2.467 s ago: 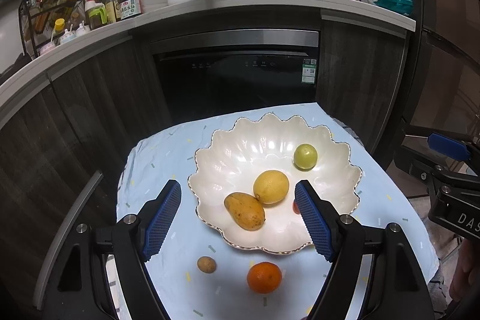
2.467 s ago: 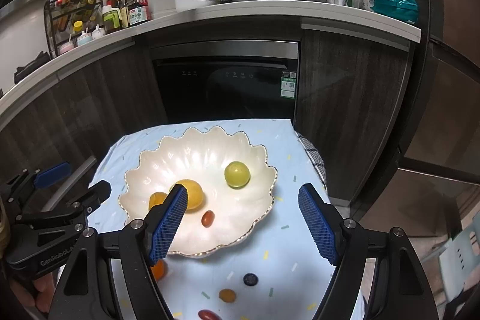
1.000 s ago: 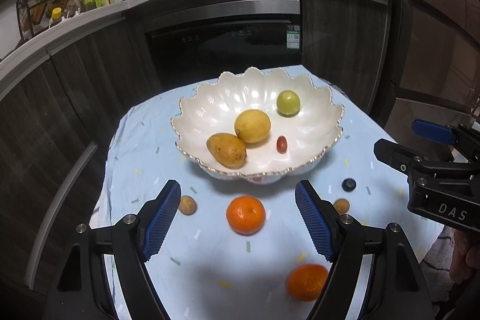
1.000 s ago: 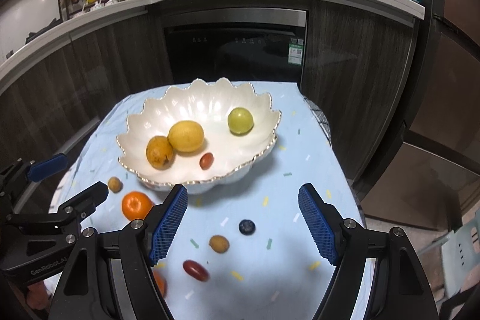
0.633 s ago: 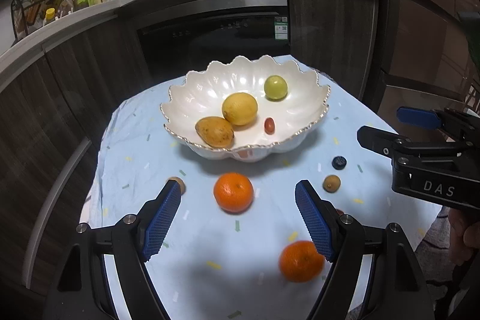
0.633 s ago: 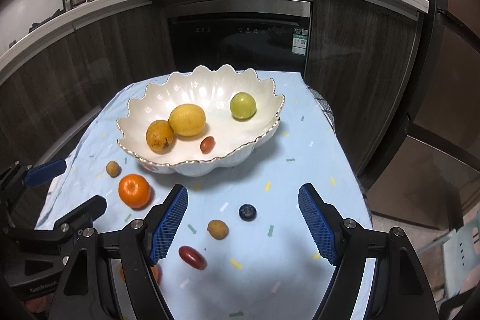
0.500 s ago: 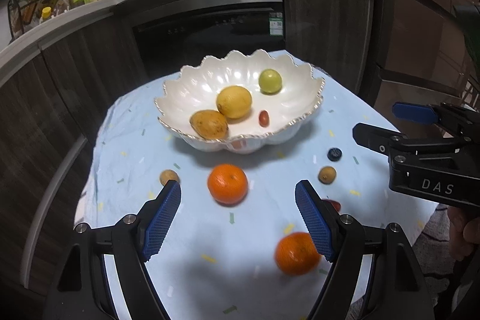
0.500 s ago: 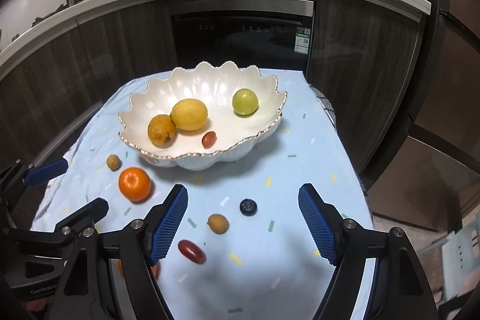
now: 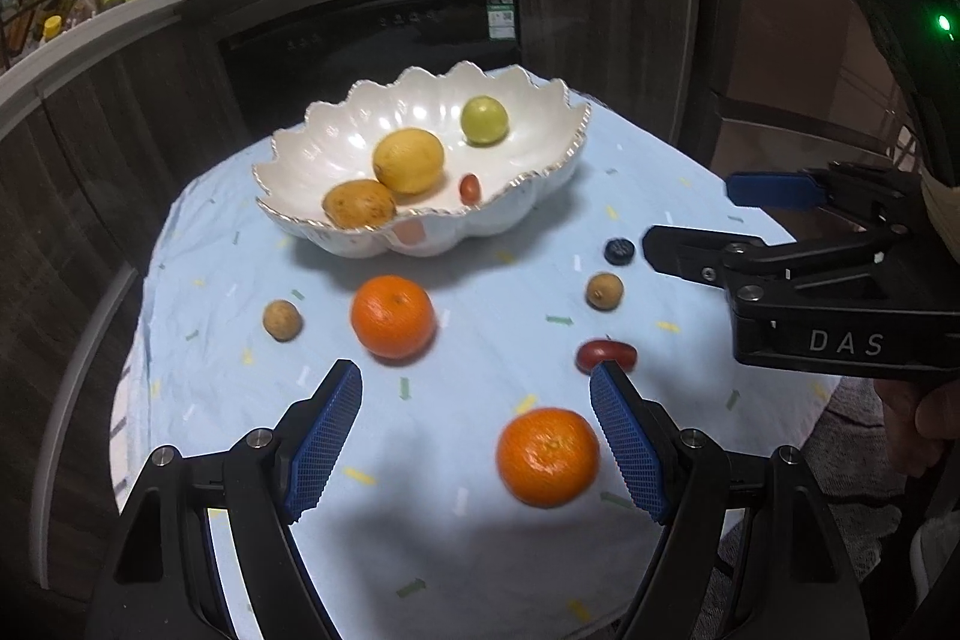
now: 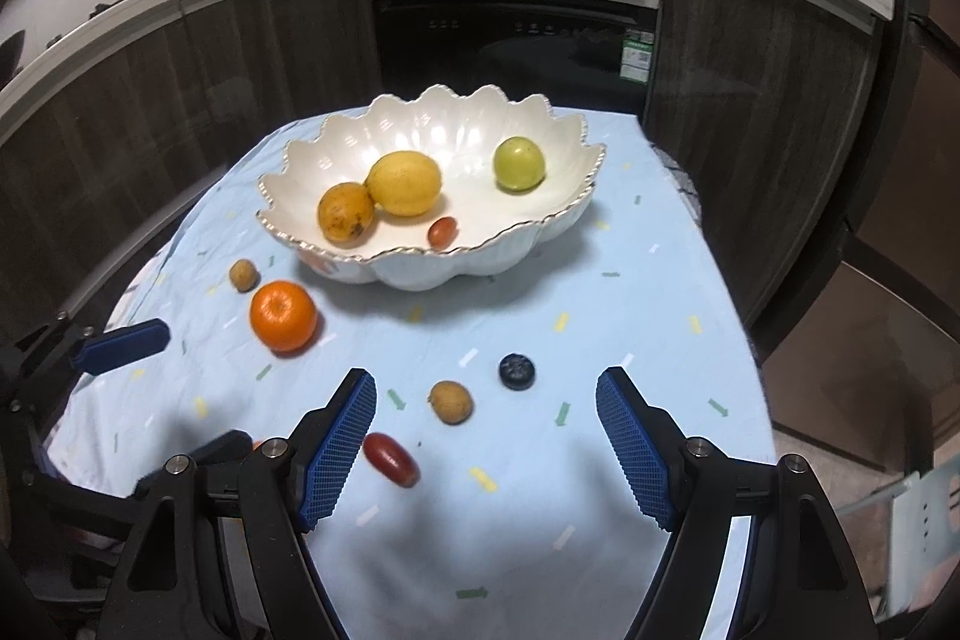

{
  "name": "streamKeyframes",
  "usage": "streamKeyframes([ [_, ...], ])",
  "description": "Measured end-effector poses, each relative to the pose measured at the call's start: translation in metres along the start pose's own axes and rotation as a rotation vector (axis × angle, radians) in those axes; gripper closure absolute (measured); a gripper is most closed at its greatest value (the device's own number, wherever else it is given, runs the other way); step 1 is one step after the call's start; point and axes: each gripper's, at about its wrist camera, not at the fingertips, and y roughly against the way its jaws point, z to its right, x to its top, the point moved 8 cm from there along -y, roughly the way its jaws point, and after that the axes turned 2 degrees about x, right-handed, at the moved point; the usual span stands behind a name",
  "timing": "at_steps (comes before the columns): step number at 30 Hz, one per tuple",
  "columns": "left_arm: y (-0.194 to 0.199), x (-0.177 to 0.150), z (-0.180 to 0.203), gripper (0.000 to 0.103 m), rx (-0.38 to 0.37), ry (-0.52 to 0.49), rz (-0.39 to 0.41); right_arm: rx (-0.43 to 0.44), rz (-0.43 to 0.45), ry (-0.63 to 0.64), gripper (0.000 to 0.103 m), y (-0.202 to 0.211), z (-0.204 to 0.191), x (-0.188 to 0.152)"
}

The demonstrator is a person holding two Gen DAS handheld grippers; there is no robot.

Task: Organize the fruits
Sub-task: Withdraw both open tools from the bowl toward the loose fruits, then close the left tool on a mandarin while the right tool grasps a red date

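Both grippers wide open, empty — left gripper (image 9: 477,445) over near-edge tangerine (image 9: 547,456) on bench, short of scalloped bowl (image 9: 534,196). Soft, rolls — pinch across middle gently. Right gripper (image 10: 486,445) idle.

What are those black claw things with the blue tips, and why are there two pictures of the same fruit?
Those claws are grabbing tools. A person holds one in each hand, and each tool has a little camera that looks out along its two fingers. So one picture comes from the left gripper and the other from the right gripper. Both are open and hold nothing.

On the light blue tablecloth stands a white wavy-edged bowl. In it lie a lemon, a green round fruit, a brownish-yellow fruit and a small red one.

Outside the bowl, on the cloth, are two oranges, two small brown fruits, a blueberry and a long red fruit. In the left camera's picture you can also see the right tool from the side.
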Motion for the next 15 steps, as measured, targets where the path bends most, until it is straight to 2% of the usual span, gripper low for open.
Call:
streamKeyframes([
  [6, -0.002, -0.010, 0.015, 0.025, -0.034, -0.036, -0.021, 0.087, -0.036, 0.067, 0.030, -0.009, -0.014, -0.006],
  [8, -0.003, -0.012, 0.020, 0.025, -0.043, -0.047, -0.027, 0.111, -0.062, 0.098, 0.035, -0.014, -0.019, -0.010],
  [15, -0.012, -0.020, 0.023, 0.030, -0.061, -0.041, -0.064, 0.148, -0.127, 0.131, 0.043, -0.029, -0.024, -0.024],
])
